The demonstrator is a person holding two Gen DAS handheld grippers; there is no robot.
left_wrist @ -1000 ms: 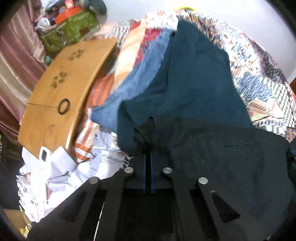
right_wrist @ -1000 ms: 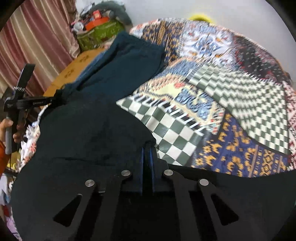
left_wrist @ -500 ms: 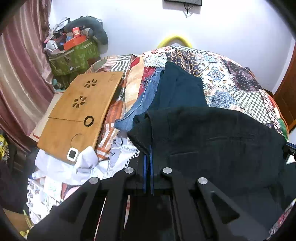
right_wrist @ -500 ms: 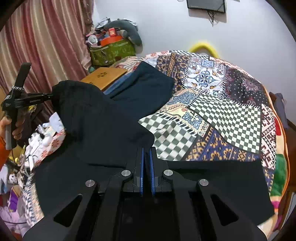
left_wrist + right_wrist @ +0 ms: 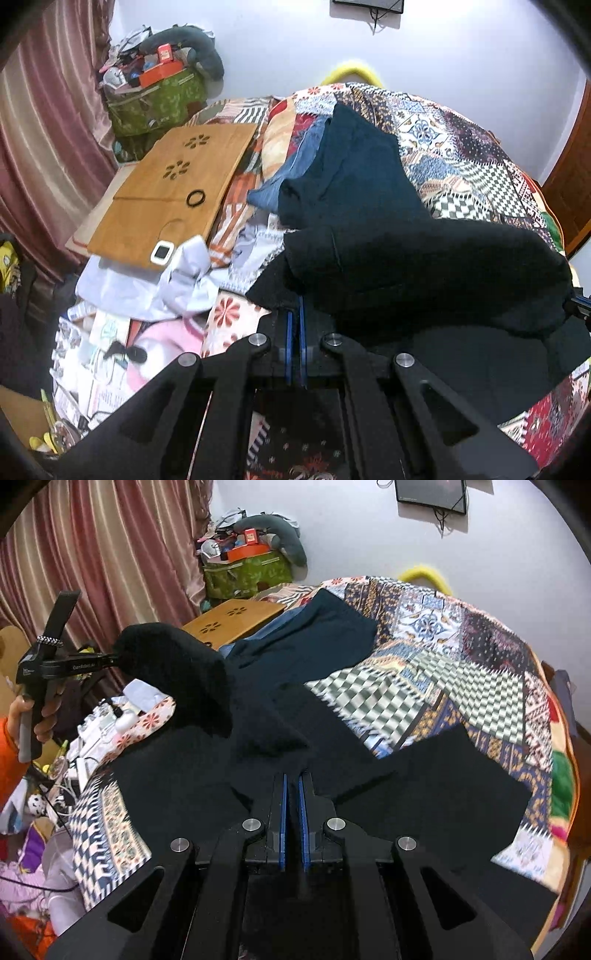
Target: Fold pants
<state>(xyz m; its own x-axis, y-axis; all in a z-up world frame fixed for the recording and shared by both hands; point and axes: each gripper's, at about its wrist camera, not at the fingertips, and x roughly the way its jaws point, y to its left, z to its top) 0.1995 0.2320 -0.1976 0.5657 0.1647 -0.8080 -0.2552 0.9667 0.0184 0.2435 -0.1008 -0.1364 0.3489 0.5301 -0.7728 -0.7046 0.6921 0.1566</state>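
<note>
The black pants (image 5: 424, 782) are lying across the patchwork bedspread (image 5: 461, 657), one end lifted clear of it and sagging between the two tools, the legs spreading flat toward the bedspread's near edge. Beyond them a dark teal garment (image 5: 354, 177) is resting on the same bedspread. The left gripper (image 5: 295, 314) and right gripper (image 5: 291, 779) are each pinching black cloth with jaws nearly touching. White lettering on the left tool's arm is too small to read; the pants' waistband is hidden in folds.
</note>
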